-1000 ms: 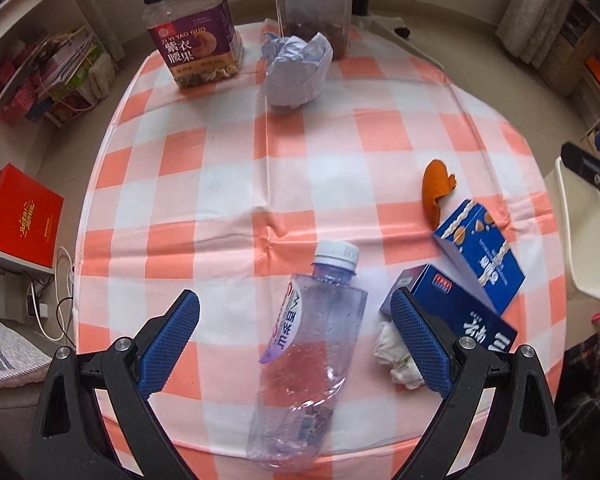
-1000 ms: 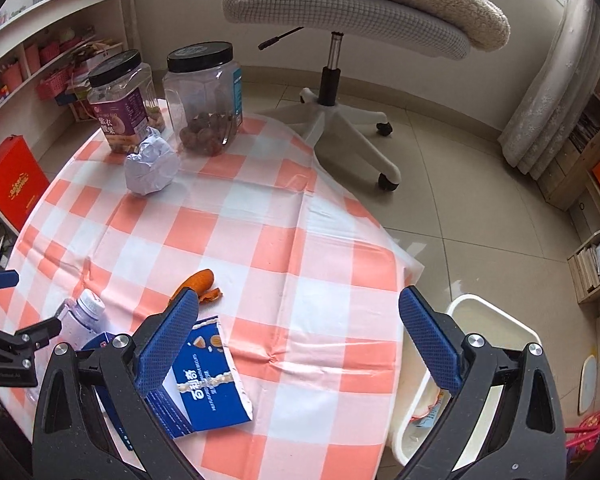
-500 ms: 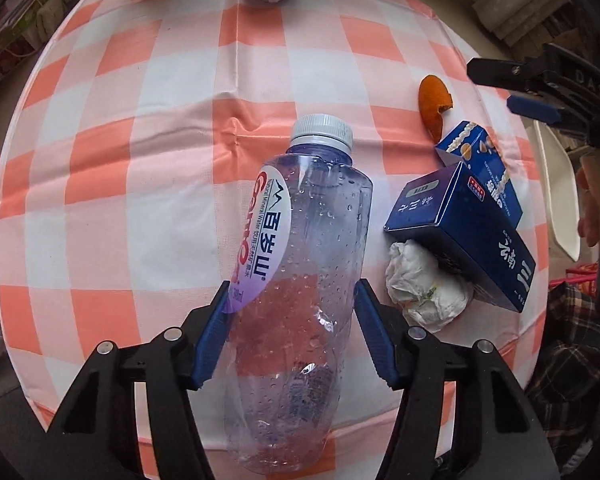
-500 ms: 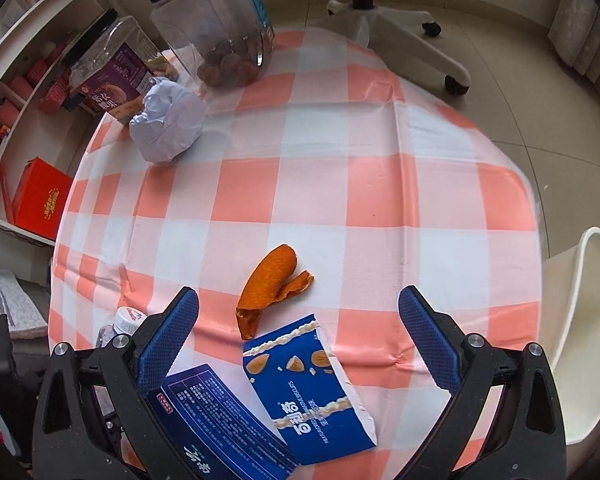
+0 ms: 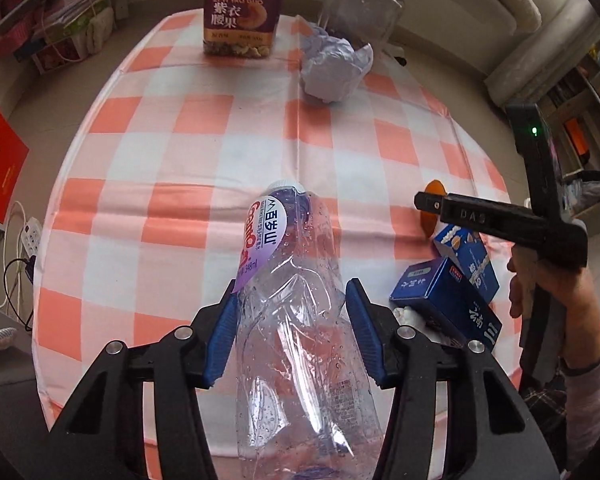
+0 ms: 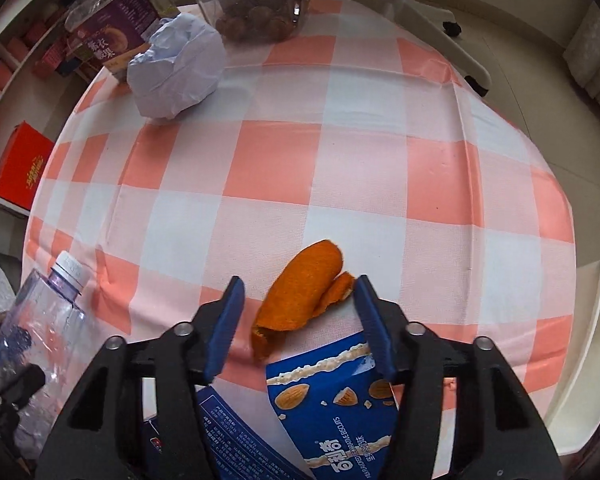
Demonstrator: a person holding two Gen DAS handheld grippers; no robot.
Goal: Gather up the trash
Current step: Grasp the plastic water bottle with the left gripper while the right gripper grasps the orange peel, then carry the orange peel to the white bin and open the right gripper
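My left gripper (image 5: 290,312) is shut on a clear empty plastic bottle (image 5: 296,300) with a purple label, squeezing it and holding it tilted up off the checked tablecloth (image 5: 204,152). The bottle also shows at the left of the right wrist view (image 6: 40,320). My right gripper (image 6: 298,316) is open, its fingers on either side of an orange peel (image 6: 300,292) on the cloth. It stands over a blue biscuit box (image 6: 336,404). A crumpled white paper ball (image 5: 334,68) lies at the far side; it also shows in the right wrist view (image 6: 176,68).
Two blue boxes (image 5: 448,300) and a crumpled tissue lie near the table's right edge. Two clear snack jars (image 5: 244,8) stand at the far edge. A white bin (image 6: 580,360) stands on the floor right of the table. An office chair base (image 6: 428,20) stands beyond.
My left gripper closed on the bottle and lifted it, tilting its neck up. My right gripper came down over the orange peel and its fingers narrowed around it.
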